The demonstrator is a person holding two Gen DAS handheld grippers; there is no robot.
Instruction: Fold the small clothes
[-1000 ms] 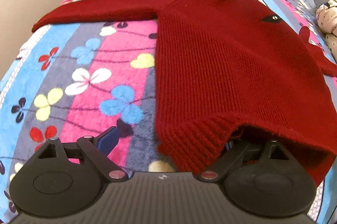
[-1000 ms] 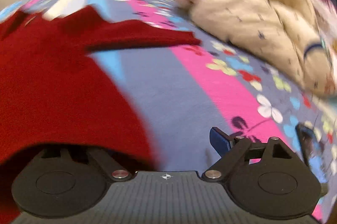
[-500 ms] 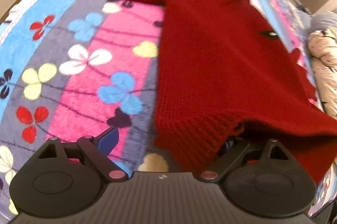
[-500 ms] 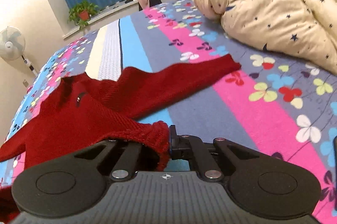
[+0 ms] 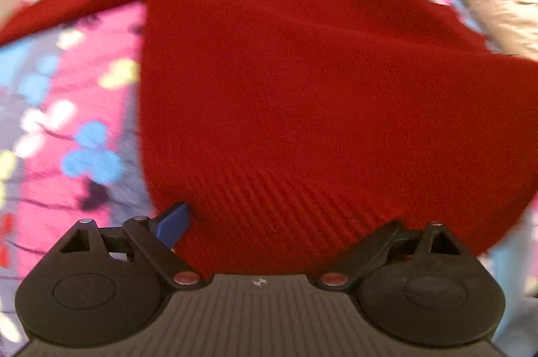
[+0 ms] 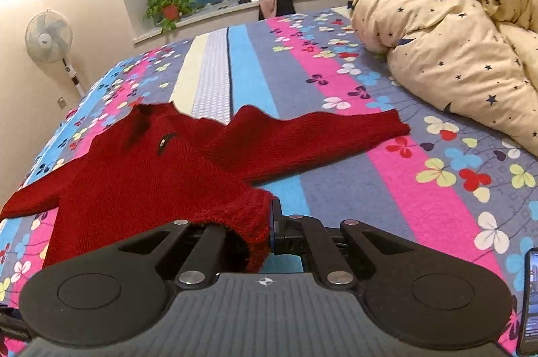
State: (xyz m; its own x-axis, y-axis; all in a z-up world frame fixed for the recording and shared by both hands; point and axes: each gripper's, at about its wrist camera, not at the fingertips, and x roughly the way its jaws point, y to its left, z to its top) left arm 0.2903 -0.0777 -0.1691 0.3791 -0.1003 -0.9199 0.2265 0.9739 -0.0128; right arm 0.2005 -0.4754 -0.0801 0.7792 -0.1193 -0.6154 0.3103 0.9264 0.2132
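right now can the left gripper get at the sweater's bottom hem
Probably yes: the left gripper is open, with the red sweater hem draped between its fingers, one blue pad showing at the hem's edge. Nothing blocks it.

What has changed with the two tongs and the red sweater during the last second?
The right tongs, open beside the hem a second ago, have shut on the red sweater at its hem corner. The left tongs are closing on the hem, whose other corner now drapes between the fingers. The sleeves stay spread on the flowered bedcover.
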